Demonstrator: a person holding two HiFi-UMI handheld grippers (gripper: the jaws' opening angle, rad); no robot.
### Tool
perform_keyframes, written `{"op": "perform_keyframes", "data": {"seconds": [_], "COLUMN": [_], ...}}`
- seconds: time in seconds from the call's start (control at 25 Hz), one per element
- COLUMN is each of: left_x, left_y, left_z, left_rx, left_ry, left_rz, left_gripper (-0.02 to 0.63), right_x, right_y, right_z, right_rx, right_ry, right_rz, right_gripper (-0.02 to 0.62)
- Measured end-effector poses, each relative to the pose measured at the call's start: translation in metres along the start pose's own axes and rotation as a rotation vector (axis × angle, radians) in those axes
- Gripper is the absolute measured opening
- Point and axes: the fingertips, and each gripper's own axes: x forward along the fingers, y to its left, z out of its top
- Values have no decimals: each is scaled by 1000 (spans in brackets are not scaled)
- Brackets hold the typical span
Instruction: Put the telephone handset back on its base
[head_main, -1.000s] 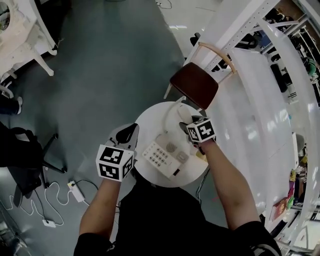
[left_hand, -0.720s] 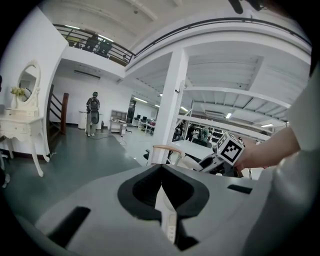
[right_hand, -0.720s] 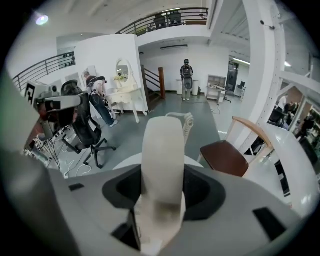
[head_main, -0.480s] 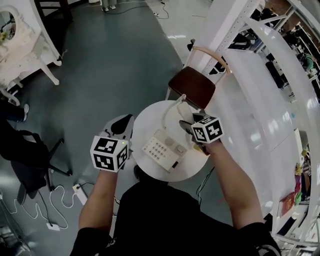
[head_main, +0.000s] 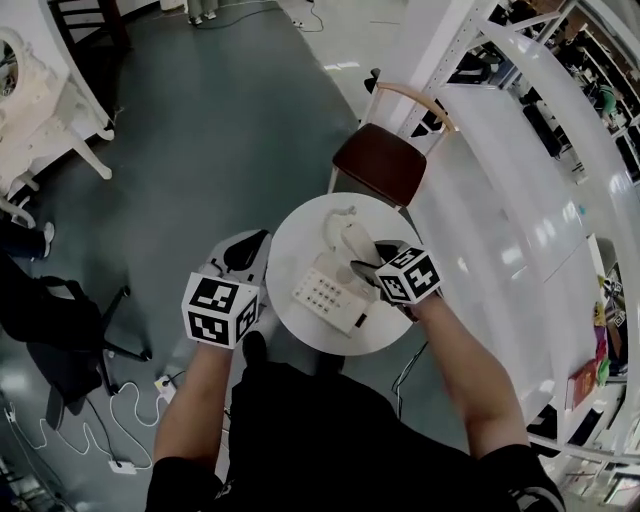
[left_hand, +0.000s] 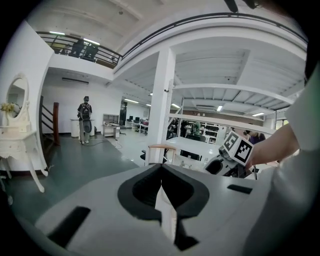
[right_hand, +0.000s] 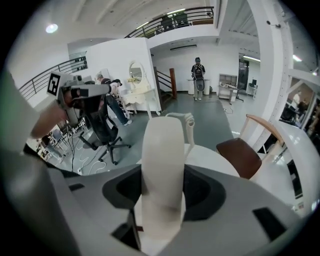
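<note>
Cream plastic fills the middle of my right gripper view: the handset (right_hand: 162, 165) stands lengthwise between the jaws, and both pads press against its sides, so the right gripper (head_main: 366, 266) is clamped on it. From the head view, the handset (head_main: 352, 245) hangs over the far part of the round white table (head_main: 296, 228), just beyond the telephone base (head_main: 328, 295) and seemingly clear of it. Its cord (right_hand: 189, 120) curls off the far end. The base lies flat near the middle of the table with its keypad (head_main: 318, 293) facing up, and the cradle side towards my right hand looks unoccupied.

My left gripper (head_main: 250, 248) hovers off the table's left edge, apart from everything. In the left gripper view its jaws are drawn together with nothing caught between them (left_hand: 161, 175).

I judge this to be the carry step: the handset is in hand and not yet seated. The next move calls for lining its long axis up with the cradle, bringing it over the base and lowering it level so both ends drop into their recesses before I let the jaws part. I must mind the cord, which could snag under the handset. A brown-seated chair (head_main: 380, 165) beyond the table is well out of the way.
</note>
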Motion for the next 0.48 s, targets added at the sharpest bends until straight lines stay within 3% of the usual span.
{"op": "perform_keyframes", "data": {"seconds": [0.12, 0.24, 0.48], "left_x": [4, 6, 12], "left_y": [30, 46, 40], "left_z": [8, -8, -46], "left_rx": [35, 56, -25], "left_ry": [-14, 19, 85], "left_rz": [-49, -126, -253], "left_gripper": [9, 9, 9], "right_x": [21, 38, 42], "right_y": [3, 15, 32], "right_z": [-4, -14, -32], "right_rx": [24, 59, 120], "right_ry": [35, 72, 87], "right_rz": [-42, -90, -152], "right_gripper": [221, 221, 221]}}
